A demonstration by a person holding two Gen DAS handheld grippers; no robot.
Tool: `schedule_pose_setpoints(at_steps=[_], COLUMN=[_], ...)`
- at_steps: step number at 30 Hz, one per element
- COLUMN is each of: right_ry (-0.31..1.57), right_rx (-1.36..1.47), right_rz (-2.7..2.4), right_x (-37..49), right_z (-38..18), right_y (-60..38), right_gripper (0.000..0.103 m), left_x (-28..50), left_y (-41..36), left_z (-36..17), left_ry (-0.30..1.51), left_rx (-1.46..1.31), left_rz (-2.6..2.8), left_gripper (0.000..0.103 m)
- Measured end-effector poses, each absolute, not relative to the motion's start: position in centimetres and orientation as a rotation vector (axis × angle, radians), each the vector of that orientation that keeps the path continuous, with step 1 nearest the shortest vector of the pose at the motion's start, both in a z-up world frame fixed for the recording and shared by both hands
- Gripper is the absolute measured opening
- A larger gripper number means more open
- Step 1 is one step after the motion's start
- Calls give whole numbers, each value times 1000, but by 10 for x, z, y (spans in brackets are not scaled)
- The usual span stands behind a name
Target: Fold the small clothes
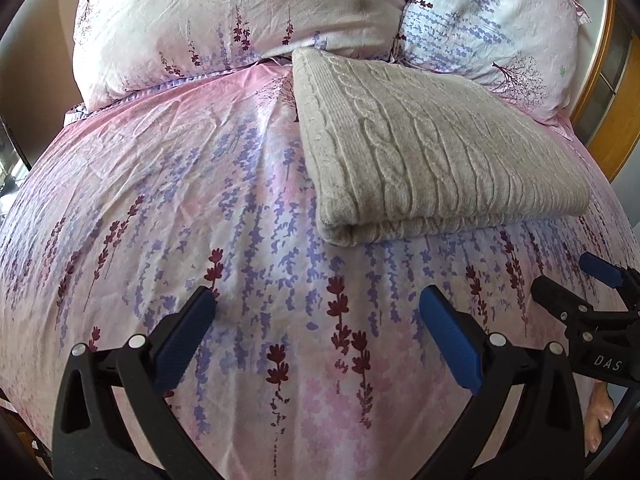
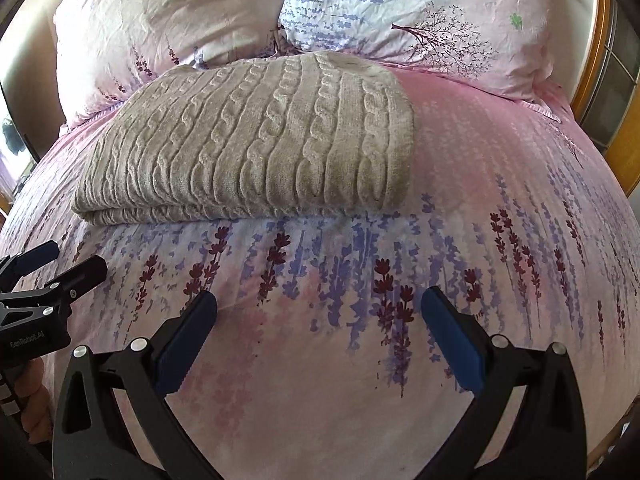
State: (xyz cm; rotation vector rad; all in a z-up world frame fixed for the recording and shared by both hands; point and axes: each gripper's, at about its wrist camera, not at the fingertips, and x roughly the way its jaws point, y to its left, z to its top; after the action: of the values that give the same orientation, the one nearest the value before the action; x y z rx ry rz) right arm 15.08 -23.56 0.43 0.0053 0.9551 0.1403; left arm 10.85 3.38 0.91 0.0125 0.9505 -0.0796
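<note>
Folded sweater [image 1: 432, 144] lies on bed [image 1: 160, 208], below pillows [image 1: 224, 12]; left gripper [image 1: 318, 306] and right gripper [image 2: 319, 306] jaws spread wide, holding nothing.

Your sweater [image 1: 432, 140] is thick, matt beige knit, raised into cables and ribs, with a fuzzy nap. Under it the bedcover [image 1: 200, 208] is thin, smooth printed cloth with a faint sheen and fine creases; the pillows [image 2: 168, 20] look the same, more crumpled. Your left gripper [image 1: 318, 312] is matt black plastic with shiny metal pins and textured blue pads [image 1: 450, 340]; your right gripper [image 2: 318, 314] matches. The frame [image 2: 592, 92] behind is glossy varnished wood.
</note>
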Motion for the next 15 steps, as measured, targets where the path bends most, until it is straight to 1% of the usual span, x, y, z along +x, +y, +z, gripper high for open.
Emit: schedule_pose_setpoints(at_steps=[3, 15], right_ry=[957, 952], right_rx=[-12, -8], right_rz=[133, 127], right_x=[150, 149], right_z=[4, 3], right_y=[-233, -235], right_gripper=[102, 102], left_x=[109, 111], left_y=[30, 30], left_z=[8, 8], left_ry=[963, 961], left_rx=[48, 49], left_rz=[-67, -65], left_gripper=[101, 101])
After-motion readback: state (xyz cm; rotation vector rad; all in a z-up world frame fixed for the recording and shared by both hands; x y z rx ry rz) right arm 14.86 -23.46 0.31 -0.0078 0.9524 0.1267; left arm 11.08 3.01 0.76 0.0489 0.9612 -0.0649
